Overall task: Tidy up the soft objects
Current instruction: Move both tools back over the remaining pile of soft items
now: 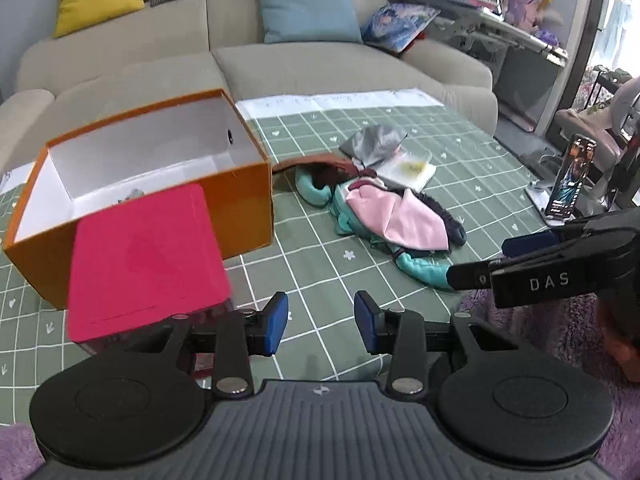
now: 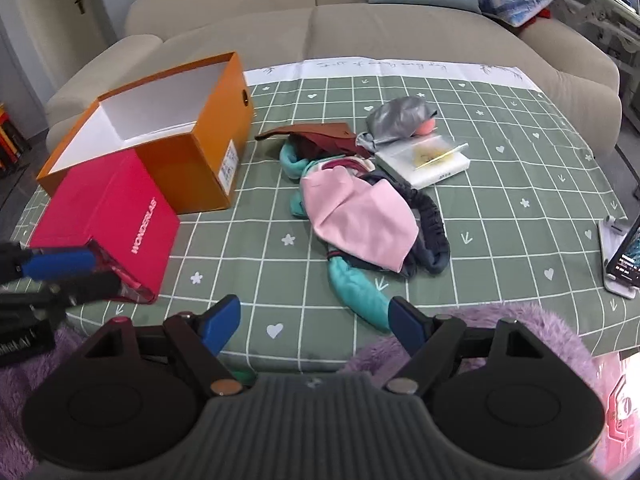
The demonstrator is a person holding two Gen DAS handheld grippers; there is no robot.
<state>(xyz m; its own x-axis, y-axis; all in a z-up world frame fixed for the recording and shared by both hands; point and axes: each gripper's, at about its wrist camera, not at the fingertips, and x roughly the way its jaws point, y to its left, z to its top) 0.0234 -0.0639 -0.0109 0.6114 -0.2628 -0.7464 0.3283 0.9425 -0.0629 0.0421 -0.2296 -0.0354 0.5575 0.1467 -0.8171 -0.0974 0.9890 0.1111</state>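
Note:
A pile of soft things lies mid-table: a pink cloth [image 2: 360, 216] [image 1: 404, 218], a teal padded piece [image 2: 356, 294] [image 1: 422, 270], a dark scrunchy band [image 2: 434, 220], a brown cloth [image 2: 320, 134] and a grey pouch [image 2: 400, 118] [image 1: 374, 142]. An open orange box [image 2: 200, 152] [image 1: 244, 204] stands to the left of the pile. My left gripper [image 1: 321, 322] is open and empty above the table's near edge, beside a red box [image 1: 146, 260]. My right gripper [image 2: 315, 324] is open and empty, just short of the teal piece.
The red box [image 2: 108, 220] stands in front of the orange one. A flat white packet [image 2: 424, 160] lies behind the pile. A phone on a stand [image 2: 624, 258] is at the right edge. A purple fuzzy fabric [image 2: 520, 328] lies near me. A beige sofa [image 1: 320, 68] stands behind the table.

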